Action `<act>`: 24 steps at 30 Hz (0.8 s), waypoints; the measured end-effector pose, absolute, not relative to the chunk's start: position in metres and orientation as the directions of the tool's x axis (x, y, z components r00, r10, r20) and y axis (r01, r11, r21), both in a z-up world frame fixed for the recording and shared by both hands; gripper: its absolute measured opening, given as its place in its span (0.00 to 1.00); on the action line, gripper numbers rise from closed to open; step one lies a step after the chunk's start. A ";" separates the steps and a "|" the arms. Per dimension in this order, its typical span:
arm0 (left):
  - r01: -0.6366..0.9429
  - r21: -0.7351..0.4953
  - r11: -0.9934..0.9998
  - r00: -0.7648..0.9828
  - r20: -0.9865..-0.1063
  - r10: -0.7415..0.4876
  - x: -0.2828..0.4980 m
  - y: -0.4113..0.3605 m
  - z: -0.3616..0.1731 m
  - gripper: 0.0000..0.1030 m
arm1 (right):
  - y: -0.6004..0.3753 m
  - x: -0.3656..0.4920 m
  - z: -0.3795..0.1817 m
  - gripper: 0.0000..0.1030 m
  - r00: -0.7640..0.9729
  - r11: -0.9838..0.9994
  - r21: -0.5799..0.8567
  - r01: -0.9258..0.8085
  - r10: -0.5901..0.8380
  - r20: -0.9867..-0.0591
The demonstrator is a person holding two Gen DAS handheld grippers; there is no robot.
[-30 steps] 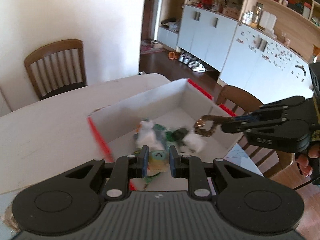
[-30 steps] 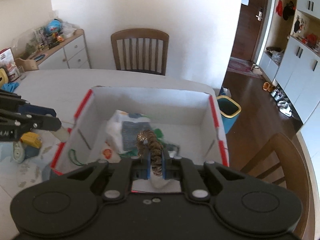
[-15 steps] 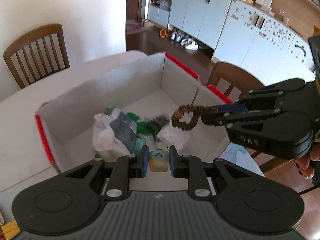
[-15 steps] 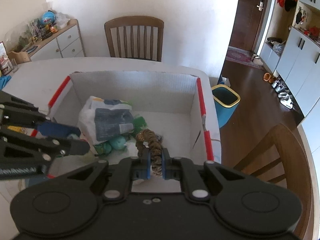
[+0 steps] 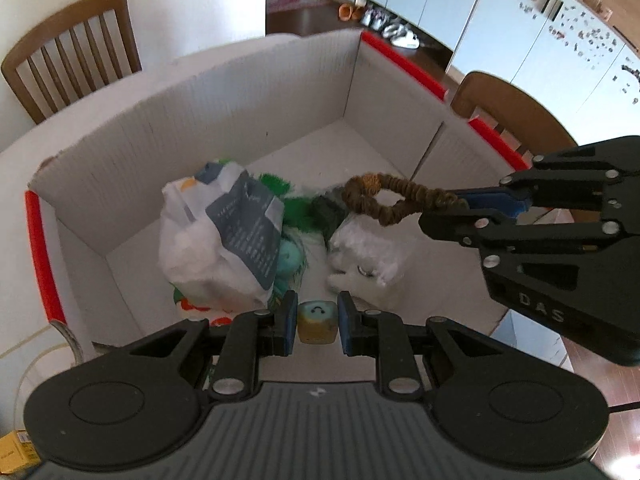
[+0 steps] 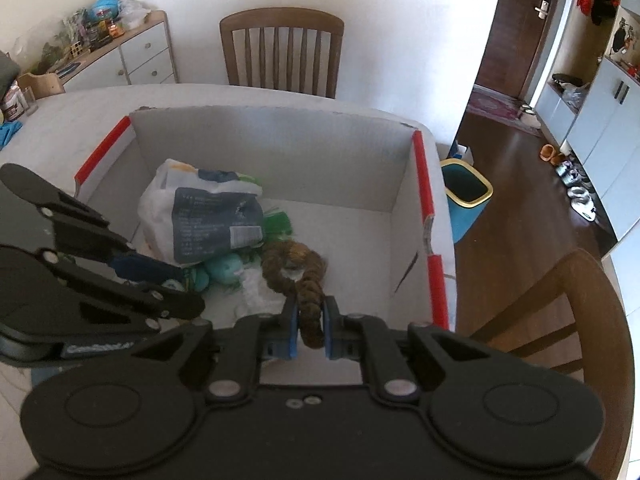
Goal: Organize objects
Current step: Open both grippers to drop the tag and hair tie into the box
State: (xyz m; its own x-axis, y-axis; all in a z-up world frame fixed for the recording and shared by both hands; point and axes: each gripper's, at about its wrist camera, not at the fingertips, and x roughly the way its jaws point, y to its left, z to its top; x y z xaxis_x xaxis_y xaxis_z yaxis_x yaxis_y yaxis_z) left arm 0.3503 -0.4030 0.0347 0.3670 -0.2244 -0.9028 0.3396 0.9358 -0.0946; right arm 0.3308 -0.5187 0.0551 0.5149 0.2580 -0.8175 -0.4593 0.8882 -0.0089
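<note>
A white cardboard box [image 5: 256, 120] with red-taped edges stands on the table and also shows in the right wrist view [image 6: 280, 148]. My left gripper [image 5: 317, 320] holds a small yellow-green smiley cube [image 5: 317, 320] over the box's near edge. My right gripper [image 6: 310, 328] is shut on a brown hair scrunchie [image 6: 298, 276], which hangs over the box in the left wrist view [image 5: 384, 200]. Inside lie a white and grey plastic bag [image 5: 224, 236], green items [image 5: 292, 208], a teal toy [image 6: 226, 270] and a white packet [image 5: 368, 252].
Wooden chairs stand beyond the table [image 6: 282, 52] and at the right [image 6: 560, 312]. A blue bin [image 6: 466, 196] sits on the floor. A cluttered sideboard [image 6: 112, 52] lines the left wall. A yellow box [image 5: 16, 448] lies at the near left.
Both grippers have moved forward and lower over the box, each keeping its item. The box now fills more of both views.
</note>
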 end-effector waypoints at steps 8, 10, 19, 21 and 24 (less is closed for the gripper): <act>0.319 -0.104 0.942 0.326 -0.921 -0.212 0.352 -0.401 0.025 0.20 | -0.520 0.326 0.055 0.17 0.526 0.877 -0.042 -0.478 0.247 -0.814; 0.314 -0.108 0.943 0.324 -0.922 -0.213 0.352 -0.400 0.025 0.20 | -0.522 0.326 0.056 0.18 0.526 0.879 -0.034 -0.476 0.253 -0.812; 0.298 -0.122 0.947 0.343 -0.912 -0.225 0.347 -0.394 0.034 0.26 | -0.531 0.322 0.069 0.19 0.548 0.894 0.010 -0.447 0.283 -0.787; 0.292 -0.126 0.948 0.354 -0.907 -0.229 0.345 -0.392 0.039 0.30 | -0.532 0.319 0.072 0.20 0.553 0.895 0.014 -0.445 0.287 -0.782; 0.285 -0.132 0.949 0.374 -0.897 -0.237 0.338 -0.388 0.048 0.41 | -0.534 0.314 0.077 0.21 0.562 0.899 0.023 -0.438 0.294 -0.773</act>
State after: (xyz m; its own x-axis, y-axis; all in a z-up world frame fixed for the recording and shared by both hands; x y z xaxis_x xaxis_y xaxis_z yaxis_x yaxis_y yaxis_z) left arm 0.3377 -0.3884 0.0478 0.3738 -0.2368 -0.8968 0.2848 0.9495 -0.1320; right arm 0.3141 -0.5339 0.0771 0.5624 0.2941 -0.7728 -0.4381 0.8986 0.0232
